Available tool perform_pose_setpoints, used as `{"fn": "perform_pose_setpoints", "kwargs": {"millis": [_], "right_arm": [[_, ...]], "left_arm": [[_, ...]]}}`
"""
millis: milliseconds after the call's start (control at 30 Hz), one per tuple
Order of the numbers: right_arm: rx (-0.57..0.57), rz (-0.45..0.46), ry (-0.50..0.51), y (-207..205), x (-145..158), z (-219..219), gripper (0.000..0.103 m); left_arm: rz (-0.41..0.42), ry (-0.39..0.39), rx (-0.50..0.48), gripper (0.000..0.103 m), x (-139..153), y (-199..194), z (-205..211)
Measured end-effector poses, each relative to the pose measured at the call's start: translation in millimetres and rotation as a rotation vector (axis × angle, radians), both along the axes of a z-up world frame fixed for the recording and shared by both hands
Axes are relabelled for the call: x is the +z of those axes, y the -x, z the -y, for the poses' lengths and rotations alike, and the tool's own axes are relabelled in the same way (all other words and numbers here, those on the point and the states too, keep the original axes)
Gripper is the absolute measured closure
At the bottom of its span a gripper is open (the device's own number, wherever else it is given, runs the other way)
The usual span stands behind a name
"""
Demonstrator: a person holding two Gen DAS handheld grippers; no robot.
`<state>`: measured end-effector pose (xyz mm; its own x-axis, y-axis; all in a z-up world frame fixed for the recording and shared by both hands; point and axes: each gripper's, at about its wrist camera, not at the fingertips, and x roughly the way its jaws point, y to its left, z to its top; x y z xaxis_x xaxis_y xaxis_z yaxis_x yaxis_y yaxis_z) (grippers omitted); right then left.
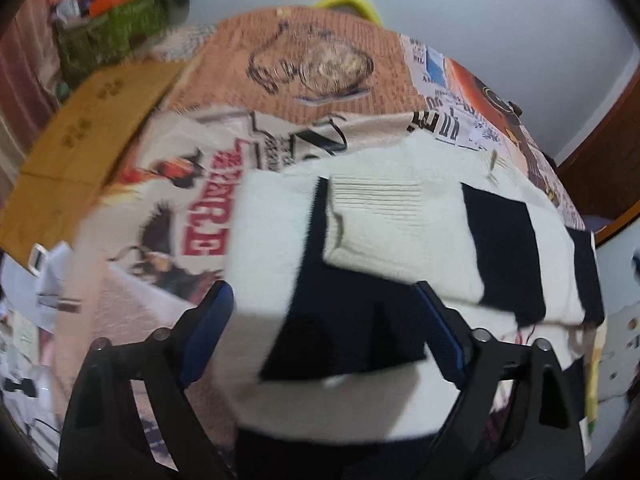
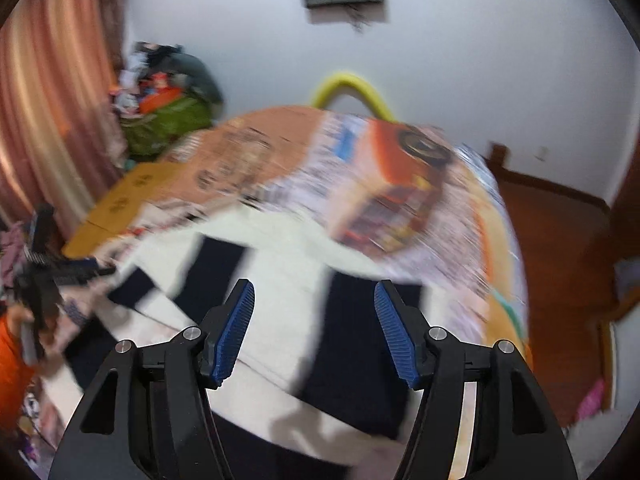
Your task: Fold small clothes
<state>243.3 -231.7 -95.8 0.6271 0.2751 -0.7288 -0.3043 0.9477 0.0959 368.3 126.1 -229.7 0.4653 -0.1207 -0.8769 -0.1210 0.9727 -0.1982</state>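
A cream and navy striped knit sweater (image 1: 400,232) lies partly folded on a table covered with printed paper (image 1: 312,64). A cream sleeve with a ribbed cuff is folded across its middle. My left gripper (image 1: 324,320) is open, its blue pads either side of the sweater's near edge, which fills the gap between them. My right gripper (image 2: 314,332) is open and empty, hovering above the same sweater (image 2: 280,280) near its front edge. The left gripper (image 2: 52,276) shows at the left of the blurred right wrist view.
A cardboard sheet (image 1: 80,140) lies at the table's left. A green basket of clutter (image 2: 168,120) stands by a pink curtain (image 2: 48,120). A yellow hoop (image 2: 352,88) rises behind the table. A wooden ledge (image 2: 560,220) is to the right.
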Motion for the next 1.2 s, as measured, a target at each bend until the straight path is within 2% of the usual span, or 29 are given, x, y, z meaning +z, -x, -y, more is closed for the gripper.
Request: {"fn": "perform_pose_setpoints", "kwargs": {"millis": [100,200,233,267,333,400,500,633,767,833,933,1033,1200], "right_arm": [[-0.058,-0.038,-0.003,4.7,-20.2,25.7,0.044],[-0.097,-0.073,-0.018,9.7,-37.3,43.7,0.044],[-0.106,-0.086,-0.026,9.5,-43.4,49.3,0.044],[-0.116,-0.099,-0.035,10.2,-48.9,54.4,0.044],[-0.134,-0.119,-0.057,12.0,-57.4,60.7,0.044],[-0.140,-0.132,-0.081,12.5,-62.3,62.1,0.044],[-0.140,-0.137,-0.114,15.8,-65.6,63.8,0.044],[-0.136,-0.117,-0.130,16.4,-61.1,61.0,0.044],[-0.137,-0.106,-0.168,19.1,-58.6,58.0,0.044],[-0.131,-0.102,-0.156,18.6,-58.7,51.6,0.044],[-0.110,-0.097,-0.137,17.9,-56.9,41.2,0.044],[-0.091,-0.086,-0.132,18.0,-54.1,32.6,0.044],[-0.062,-0.072,-0.125,12.8,-50.5,19.7,0.044]], "left_arm": [[-0.047,0.040,0.006,0.026,-17.3,-21.5,4.8],[-0.055,0.040,0.012,0.040,-26.4,-34.8,10.9],[-0.039,0.044,0.015,0.051,-26.4,-38.2,13.2],[-0.033,0.053,0.013,0.059,-25.8,-40.0,14.1],[-0.024,0.056,0.008,0.082,-23.8,-46.8,19.2],[-0.019,0.051,0.004,0.089,-20.4,-50.6,24.7],[0.015,-0.002,-0.010,0.090,-6.7,-50.5,34.4],[0.139,-0.061,-0.067,0.090,35.1,-35.3,43.4],[0.220,-0.094,-0.077,0.090,69.5,-19.5,35.4],[0.245,-0.144,-0.073,0.090,80.2,-9.2,27.4],[0.221,-0.177,-0.064,0.090,74.1,-0.3,14.6],[0.136,-0.135,-0.068,0.089,48.2,4.5,-1.1],[0.017,-0.145,-0.048,0.087,-2.2,18.2,-14.5]]}}
